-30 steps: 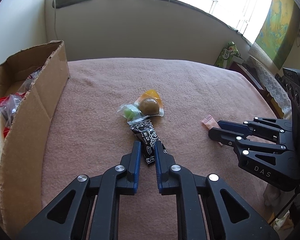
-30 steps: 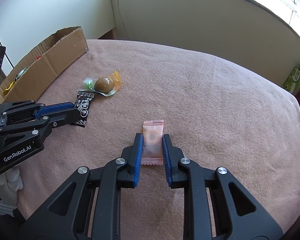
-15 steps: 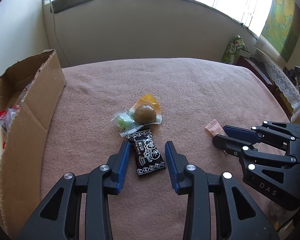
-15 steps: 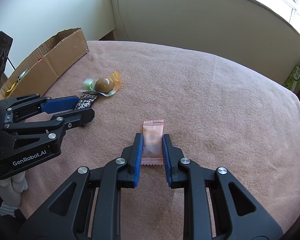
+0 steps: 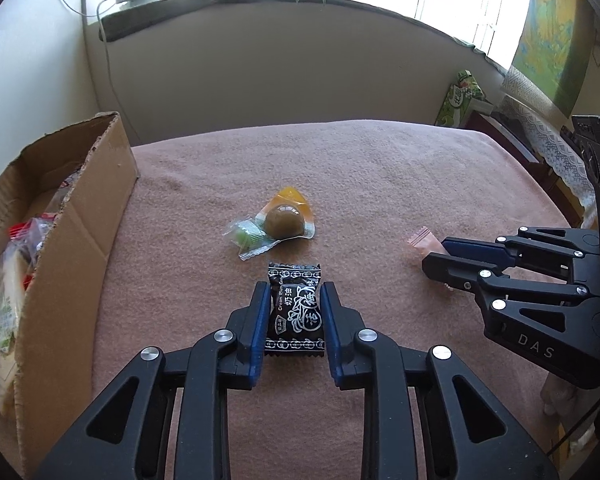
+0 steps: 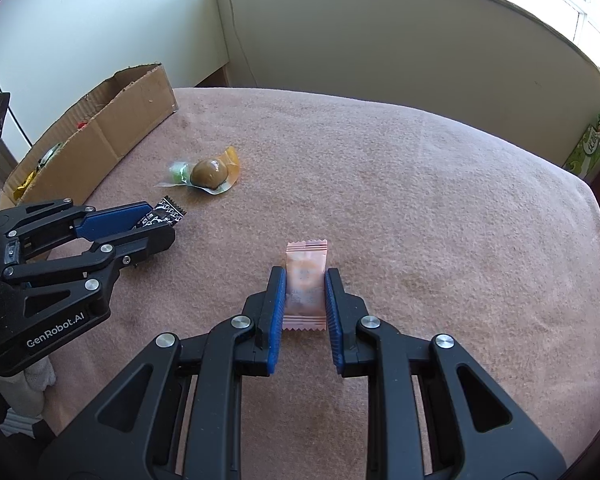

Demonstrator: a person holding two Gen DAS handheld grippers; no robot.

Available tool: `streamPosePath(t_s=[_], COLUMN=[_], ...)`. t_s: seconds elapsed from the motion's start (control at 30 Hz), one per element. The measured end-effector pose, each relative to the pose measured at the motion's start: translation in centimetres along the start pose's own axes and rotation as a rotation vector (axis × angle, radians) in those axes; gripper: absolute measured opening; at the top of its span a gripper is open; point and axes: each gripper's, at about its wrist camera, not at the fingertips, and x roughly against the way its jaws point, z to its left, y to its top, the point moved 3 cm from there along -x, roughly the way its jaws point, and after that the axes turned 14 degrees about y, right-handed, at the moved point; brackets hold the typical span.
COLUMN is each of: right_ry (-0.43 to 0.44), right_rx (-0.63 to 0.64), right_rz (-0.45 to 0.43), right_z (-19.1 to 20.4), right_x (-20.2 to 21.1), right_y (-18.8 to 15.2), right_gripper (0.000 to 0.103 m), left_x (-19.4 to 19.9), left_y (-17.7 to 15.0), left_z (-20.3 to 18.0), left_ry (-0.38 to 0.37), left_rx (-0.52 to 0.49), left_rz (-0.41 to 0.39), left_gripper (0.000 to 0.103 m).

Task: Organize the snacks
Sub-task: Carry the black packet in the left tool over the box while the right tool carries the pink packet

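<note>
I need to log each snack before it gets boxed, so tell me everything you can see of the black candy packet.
The black candy packet is a small glossy pillow wrapper with crimped zigzag ends, printed in white with Chinese characters, "Cream Plum" lettering and ornament bands. It lies flat on the pink blanket, lengthwise between the blue pads of the left hand-held gripper, which close on its two sides. It is apart from the other sweets.
</note>
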Motion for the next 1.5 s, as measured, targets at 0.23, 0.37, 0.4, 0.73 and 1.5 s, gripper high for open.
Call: streamPosePath(t_s=[0.23, 0.37, 0.4, 0.73, 1.5], right_ry=[-0.001, 0.005, 0.008, 0.054, 0.212], right_rx=[0.010, 0.030, 0.036, 0.113, 0.257], right_rz=[-0.027, -0.055, -0.062, -0.104, -0.083], right_z=[1.0, 2.4, 2.8, 8.3, 19.6], right_x=[1.6, 3.0, 3.3, 4.5, -1.2], right_y=[0.4, 1.1, 1.3, 3.6, 10.6], right_gripper=[0.020, 0.020, 0.020, 0.020, 0.020], left_x=[2.8, 4.8, 5.2, 8.7, 9.2], left_y=[0.4, 0.7, 0.7, 0.6, -1.2], left_z=[0.8, 1.7, 2.0, 5.7, 16.9], left_ry=[-0.012, -0.014, -0.013, 0.012, 0.149], left_rx=[0.030, 0.047, 0.051, 0.103, 0.263], left_rz=[-0.065, -0.107, -0.115, -0.199, -0.210], left_gripper=[0.024, 0.024, 0.024, 0.024, 0.024])
